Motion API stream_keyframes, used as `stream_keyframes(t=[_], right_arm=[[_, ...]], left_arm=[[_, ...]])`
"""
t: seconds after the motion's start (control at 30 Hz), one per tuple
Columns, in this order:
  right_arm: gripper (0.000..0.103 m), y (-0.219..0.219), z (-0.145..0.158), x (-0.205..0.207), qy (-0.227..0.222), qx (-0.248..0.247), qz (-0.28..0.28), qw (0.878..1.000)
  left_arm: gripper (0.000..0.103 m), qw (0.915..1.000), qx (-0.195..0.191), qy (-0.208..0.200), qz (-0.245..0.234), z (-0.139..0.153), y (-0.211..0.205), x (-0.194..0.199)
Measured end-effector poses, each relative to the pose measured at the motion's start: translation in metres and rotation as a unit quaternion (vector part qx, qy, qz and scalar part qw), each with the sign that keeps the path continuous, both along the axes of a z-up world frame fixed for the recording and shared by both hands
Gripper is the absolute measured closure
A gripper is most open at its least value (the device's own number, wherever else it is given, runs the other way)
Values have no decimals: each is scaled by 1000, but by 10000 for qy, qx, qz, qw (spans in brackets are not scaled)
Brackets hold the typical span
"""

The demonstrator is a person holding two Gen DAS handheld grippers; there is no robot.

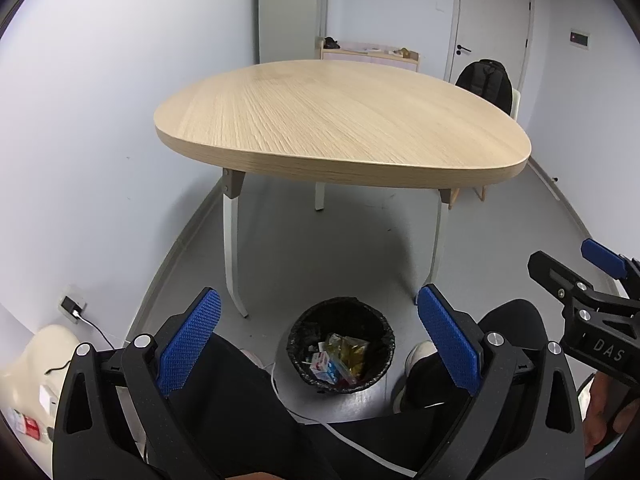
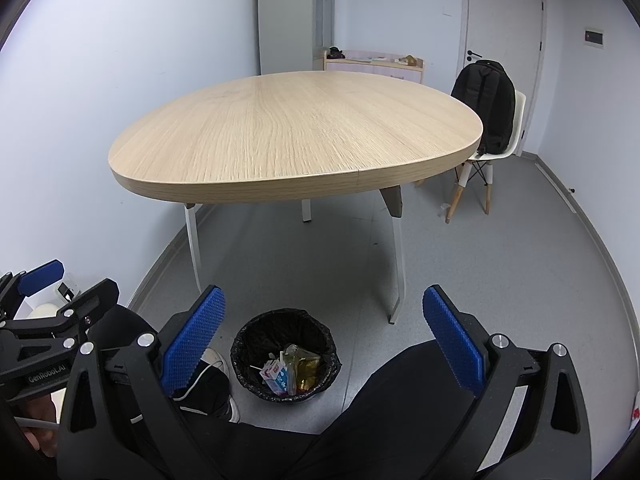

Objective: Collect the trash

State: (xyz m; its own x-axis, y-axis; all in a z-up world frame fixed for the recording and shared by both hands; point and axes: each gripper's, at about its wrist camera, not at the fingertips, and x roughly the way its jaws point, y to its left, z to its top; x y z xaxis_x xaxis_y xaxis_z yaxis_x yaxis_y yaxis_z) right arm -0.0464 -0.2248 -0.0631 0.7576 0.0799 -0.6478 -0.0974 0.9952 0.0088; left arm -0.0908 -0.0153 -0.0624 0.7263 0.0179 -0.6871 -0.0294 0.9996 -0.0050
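Observation:
A black-lined trash bin (image 1: 341,345) stands on the grey floor between the person's knees; it also shows in the right wrist view (image 2: 286,354). It holds a blue and white carton (image 2: 276,378), a gold wrapper (image 2: 306,370) and other bits of trash. My left gripper (image 1: 320,316) is open and empty, held above the bin. My right gripper (image 2: 324,316) is open and empty too, above the bin. The right gripper shows at the right edge of the left wrist view (image 1: 560,260). The left gripper shows at the left edge of the right wrist view (image 2: 76,280).
A rounded wooden table (image 2: 296,132) on white legs stands just beyond the bin. A black backpack (image 2: 486,104) sits on a white chair (image 2: 476,160) at the right. A low cabinet (image 2: 374,64) and a door (image 2: 504,20) stand at the back. A plug and cable (image 1: 74,308) are low on the left wall.

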Motion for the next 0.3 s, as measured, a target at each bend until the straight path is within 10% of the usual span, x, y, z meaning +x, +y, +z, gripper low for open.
stream_keyframes(t=[0.3], right_arm=[[8,4,0,2,-1,8,13,10000]], left_arm=[[7,10000,-51,-21,10,1,1,-3]])
